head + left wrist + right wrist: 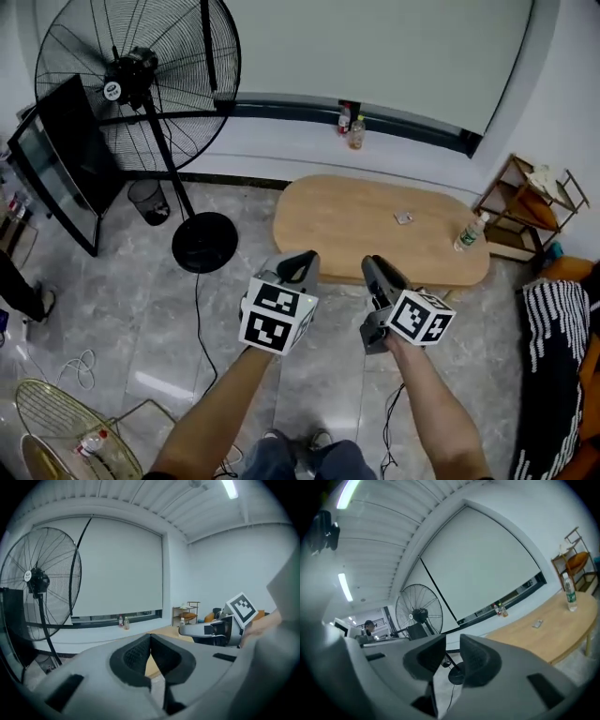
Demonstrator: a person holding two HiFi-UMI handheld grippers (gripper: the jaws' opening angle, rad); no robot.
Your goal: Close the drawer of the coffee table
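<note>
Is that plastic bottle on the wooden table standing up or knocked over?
Standing up. The bottle rests on its base near the right end of the table, cap pointing up.

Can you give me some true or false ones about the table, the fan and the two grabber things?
1. A plastic bottle stands on the coffee table. True.
2. The right gripper is holding that bottle. False: its jaws stand slightly apart with nothing between them.
3. The big fan stands on the table. False: it stands on the floor, left of the table.
4. Two small bottles stand on the window ledge. True.
5. The left gripper has its jaws together, empty. True.
</note>
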